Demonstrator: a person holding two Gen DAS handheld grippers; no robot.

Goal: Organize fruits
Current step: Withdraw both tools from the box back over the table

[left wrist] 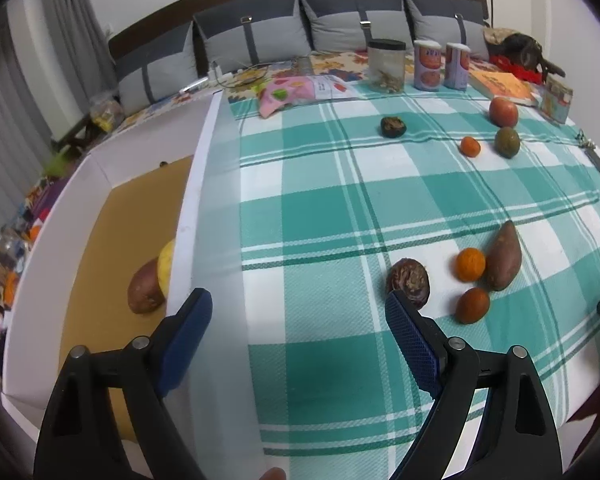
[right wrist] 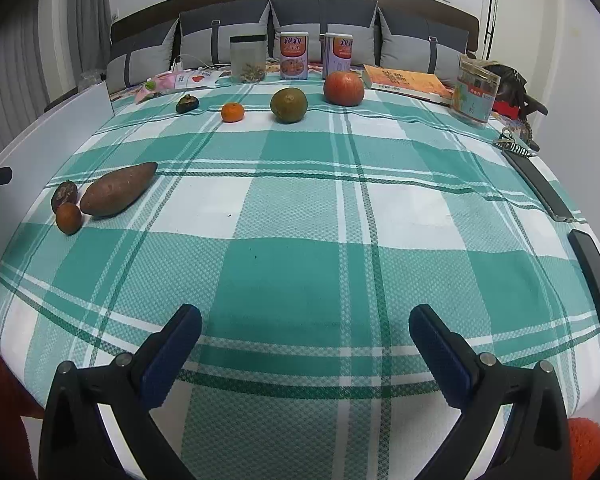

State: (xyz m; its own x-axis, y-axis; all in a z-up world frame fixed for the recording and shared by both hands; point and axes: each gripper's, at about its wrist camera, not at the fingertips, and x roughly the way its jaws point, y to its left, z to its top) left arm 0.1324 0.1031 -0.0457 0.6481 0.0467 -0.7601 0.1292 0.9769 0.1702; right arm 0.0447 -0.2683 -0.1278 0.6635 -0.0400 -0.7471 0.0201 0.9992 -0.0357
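Observation:
My left gripper (left wrist: 296, 308) hangs open and empty over the left edge of the checked cloth (left wrist: 324, 208), beside the white box (left wrist: 184, 220). Inside the box lie a sweet potato (left wrist: 146, 288) and a yellow fruit (left wrist: 166, 262). Just past the right finger lies a dark wrinkled fruit (left wrist: 408, 282), then two oranges (left wrist: 470, 264) and a second sweet potato (left wrist: 504, 256). Farther back lie a dark fruit (right wrist: 187, 104), a small orange (right wrist: 232, 112), a green fruit (right wrist: 288, 105) and a red fruit (right wrist: 343, 88). My right gripper (right wrist: 305, 320) is open over bare cloth at the near edge.
A clear jar (right wrist: 247, 58), two cans (right wrist: 294, 56), a book (right wrist: 408, 80) and a plastic tub (right wrist: 474, 92) line the far side in front of grey pillows. Two phones (right wrist: 594, 280) lie along the right edge. The box wall (right wrist: 40, 160) rises at the left.

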